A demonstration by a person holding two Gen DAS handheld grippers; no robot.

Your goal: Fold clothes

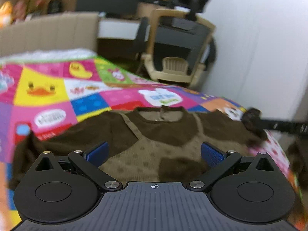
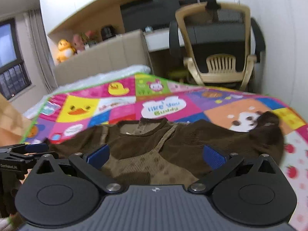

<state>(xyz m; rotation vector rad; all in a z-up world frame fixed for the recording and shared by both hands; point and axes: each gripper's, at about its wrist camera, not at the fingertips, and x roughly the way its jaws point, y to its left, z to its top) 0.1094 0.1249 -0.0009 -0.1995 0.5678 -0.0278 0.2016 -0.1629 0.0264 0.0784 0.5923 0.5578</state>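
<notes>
Nearest in the left wrist view, the left gripper point(image 1: 154, 154) is held over the lower body of the sweater point(image 1: 154, 134). Its blue pads point(image 1: 97, 153) are spread wide and nothing is held between them. The right gripper point(image 2: 156, 156) is held likewise in its own view, jaws wide and empty, above the sweater's lighter front panel point(image 2: 154, 165). Such a low, open stance would suit either a reach for cloth or a release of it; which of the two cannot be settled from these views.

The sweater is spread face up on the quilt point(image 1: 86, 100), collar point(image 1: 161, 115) pointing away and sleeves thrown out to both sides. The body is laid flat, so no fold across it is seen. The right sleeve end point(image 2: 267, 121) is bunched and turned up near the quilt's edge, where a dark strap-like thing, perhaps part of the other gripper, is seen in the left view; whether it is touching the cuff cannot be told. The left sleeve point(image 1: 38, 144) is stretched toward the near left. A flat, spread garment is judged to give clear edges for gripping, and the soft knit is likely to sag and slip if pinched thinly.

Past the quilt, a white cover point(image 2: 115, 73) is seen on the bed, backed by a beige headboard point(image 2: 105, 57). Farthest off, a chair point(image 2: 221, 57) is parked by a desk, well apart from the work.
</notes>
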